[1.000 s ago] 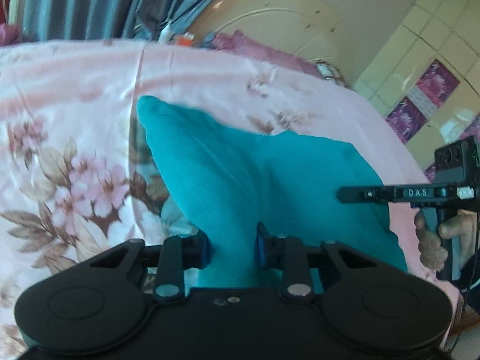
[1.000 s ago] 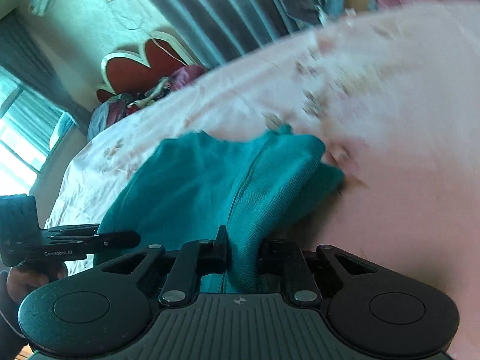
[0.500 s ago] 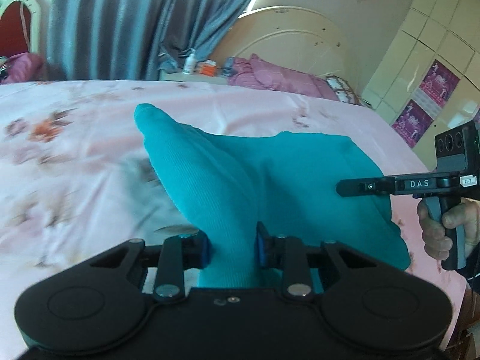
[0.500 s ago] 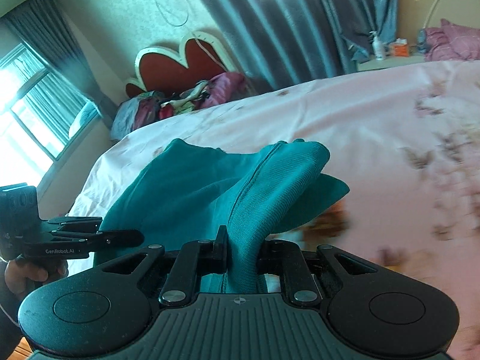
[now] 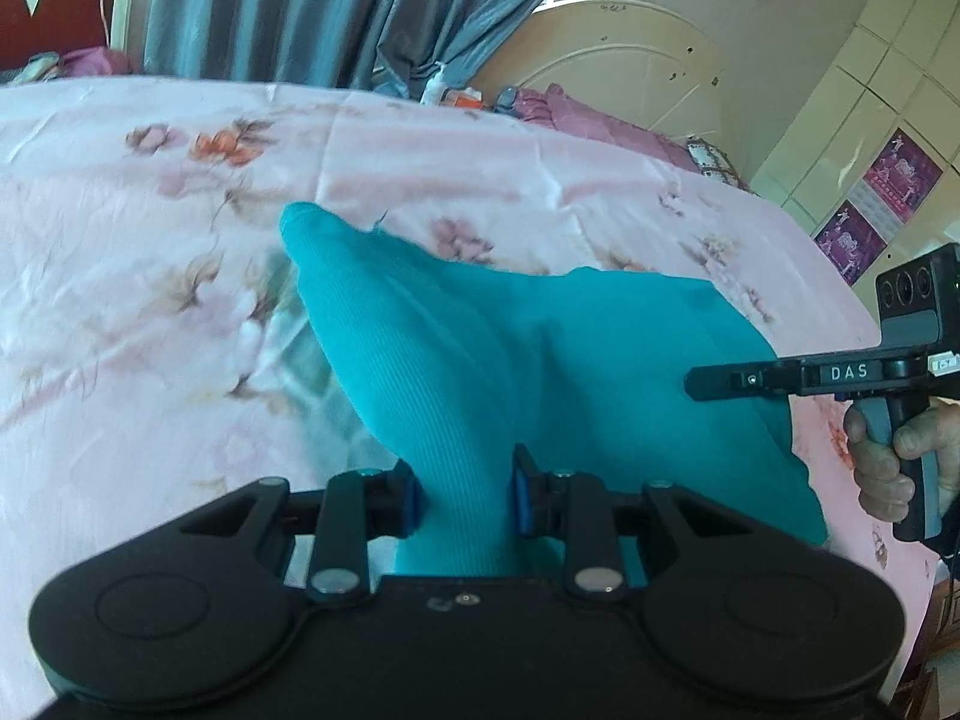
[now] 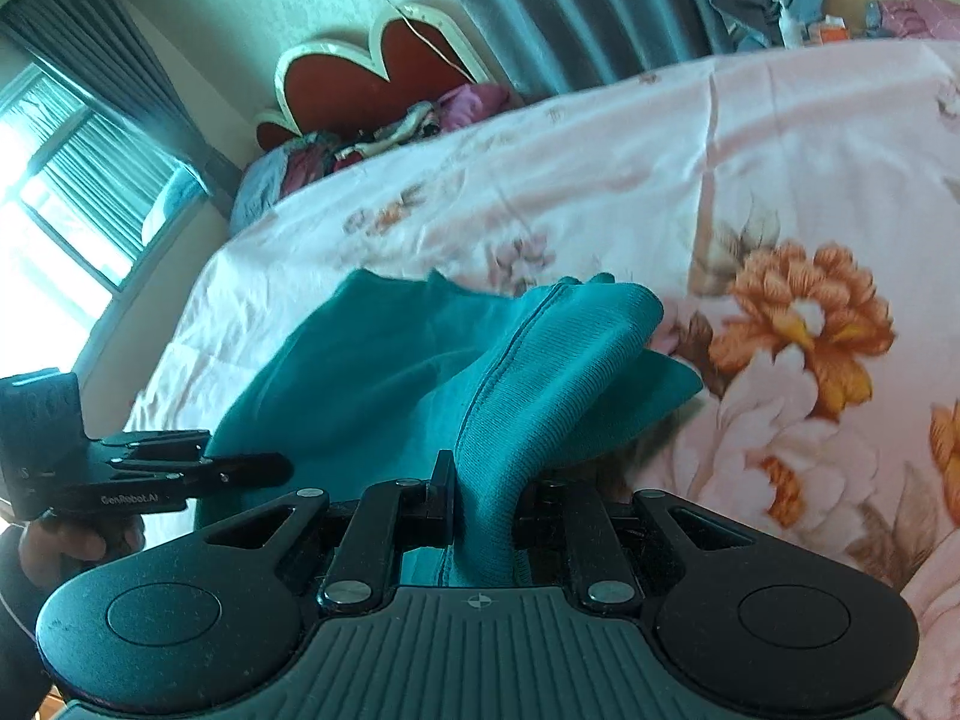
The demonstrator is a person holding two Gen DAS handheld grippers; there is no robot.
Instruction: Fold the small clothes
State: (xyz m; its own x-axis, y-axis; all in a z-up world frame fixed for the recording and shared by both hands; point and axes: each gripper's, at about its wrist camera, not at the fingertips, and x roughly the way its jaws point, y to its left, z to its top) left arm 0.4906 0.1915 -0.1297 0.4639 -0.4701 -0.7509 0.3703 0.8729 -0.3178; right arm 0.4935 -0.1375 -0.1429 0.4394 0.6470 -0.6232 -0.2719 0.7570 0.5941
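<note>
Two hand-held grippers each pinch a bunched edge of the same teal garment [image 5: 480,360]: at the bottom centre of the left wrist view the left hand-held gripper [image 5: 461,495] is clamped narrowly on a ribbed fold, and at the bottom centre of the right wrist view the right hand-held gripper [image 6: 480,501] is clamped on a seamed fold. Compared with a second ago, both views have tipped upward, so that more of the room shows above the bed [image 5: 150,300], and the cloth hangs in raised ridges from the jaws rather than lying flat. I judge the garment is being lifted and carried over for a fold, which is not yet laid down. Beyond the jaws, the rest of the garment trails onto the pink floral bedsheet, mid-frame. Farther back stand grey curtains [image 5: 270,6] in the upper left.
</note>
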